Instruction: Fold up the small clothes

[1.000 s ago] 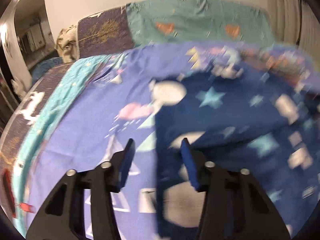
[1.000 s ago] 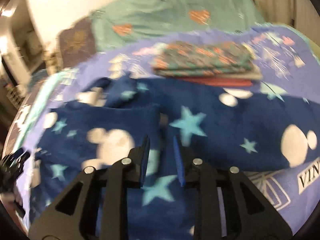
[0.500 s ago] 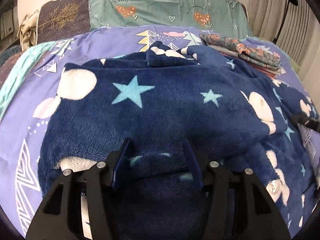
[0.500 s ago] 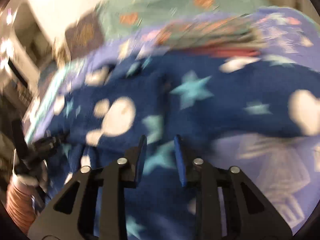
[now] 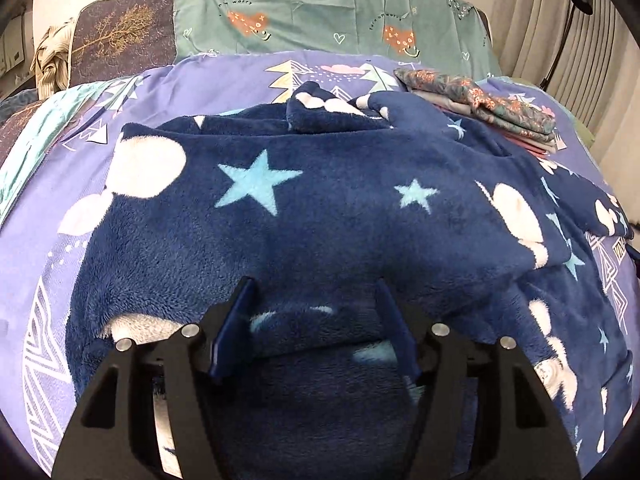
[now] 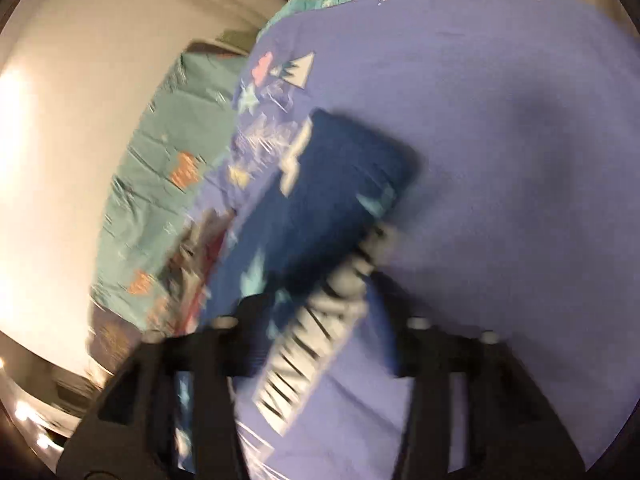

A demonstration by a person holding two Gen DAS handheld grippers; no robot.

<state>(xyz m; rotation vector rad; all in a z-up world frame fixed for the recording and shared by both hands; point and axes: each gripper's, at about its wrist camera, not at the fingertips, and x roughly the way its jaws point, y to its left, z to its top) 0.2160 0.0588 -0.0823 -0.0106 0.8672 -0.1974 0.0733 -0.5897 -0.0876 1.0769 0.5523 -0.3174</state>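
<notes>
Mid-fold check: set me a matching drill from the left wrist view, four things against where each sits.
Things:
1. fleece garment
2. folded clothes stack
3. green pillow
4. left gripper

Places:
A. far right on the bedspread
B. at the head of the bed
C. spread across the middle
D. jaws apart at the fleece's near fold

Pairs: 1-C, 2-A, 3-B, 4-D

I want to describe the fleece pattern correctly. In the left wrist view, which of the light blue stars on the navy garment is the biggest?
The big light blue star left of centre on the navy fleece garment. The smaller star to its right and the tiny ones near the right edge are clearly smaller.
</notes>
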